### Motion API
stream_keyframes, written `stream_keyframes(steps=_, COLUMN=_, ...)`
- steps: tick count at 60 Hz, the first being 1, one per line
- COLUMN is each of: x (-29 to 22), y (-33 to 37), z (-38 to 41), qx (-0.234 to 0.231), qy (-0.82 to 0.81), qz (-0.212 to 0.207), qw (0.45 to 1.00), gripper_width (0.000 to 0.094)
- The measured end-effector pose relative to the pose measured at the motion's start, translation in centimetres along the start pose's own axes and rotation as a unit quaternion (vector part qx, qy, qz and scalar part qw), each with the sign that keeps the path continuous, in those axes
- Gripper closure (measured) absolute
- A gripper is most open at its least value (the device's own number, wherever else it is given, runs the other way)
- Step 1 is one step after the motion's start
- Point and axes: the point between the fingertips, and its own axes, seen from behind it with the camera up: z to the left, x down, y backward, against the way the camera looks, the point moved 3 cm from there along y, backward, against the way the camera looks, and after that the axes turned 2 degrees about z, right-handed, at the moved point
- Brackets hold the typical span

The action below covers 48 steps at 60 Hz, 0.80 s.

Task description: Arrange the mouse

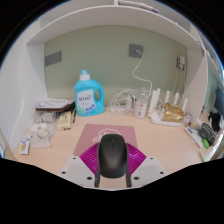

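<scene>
A black computer mouse point(112, 155) sits between my gripper's two fingers, with the magenta pads point(89, 158) pressed against both of its sides. My gripper point(112, 160) is shut on the mouse and holds it over the near end of a pink mouse mat point(100, 133) on the light wooden desk point(170, 145). I cannot tell whether the mouse rests on the mat or is held just above it.
A blue detergent bottle point(89, 95) stands at the back left. Papers and small items point(50, 115) lie at the left. Cables and white chargers point(135, 102) lie at the back middle. A tray with small bottles point(170, 110) stands at the right.
</scene>
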Motion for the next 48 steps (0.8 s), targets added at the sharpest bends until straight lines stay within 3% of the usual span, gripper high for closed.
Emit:
stream_keyframes(steps=6, x=-7.2, y=-1.8, z=-1.1, qx=0.0, qy=-0.018, qz=-0.054, qw=0.998, gripper_width=0.0588)
stream_keyframes(steps=11, x=-10.6, y=-4.9, z=-1.4, qx=0.004, qy=-0.029, qz=-0.076, qw=0.997, gripper_width=0.0588)
stream_keyframes(steps=17, x=-10.0, y=-10.1, z=-0.7, qx=0.0, qy=-0.03, qz=-0.048, qw=0.998, gripper_width=0.0591)
stream_keyframes(steps=28, x=-1.8, y=-18.0, z=0.8, qx=0.003, qy=-0.011, qz=0.06, qw=0.998, gripper_width=0.0586)
stream_keyframes(steps=31, x=-0.6, y=-19.0, z=1.1, qx=0.003, qy=-0.016, qz=0.073, qw=0.997, gripper_width=0.0564)
stream_keyframes(steps=40, x=1.7, y=-19.8, z=0.8, qx=0.01, qy=-0.008, qz=0.097, qw=0.995, gripper_width=0.0418)
stream_keyframes(steps=45, x=0.9, y=-18.1, z=0.7, qx=0.015, qy=-0.008, qz=0.085, qw=0.996, gripper_width=0.007)
stream_keyframes(steps=48, x=0.2, y=-16.4, z=0.6, qx=0.018, qy=-0.004, qz=0.079, qw=0.997, gripper_width=0.0116)
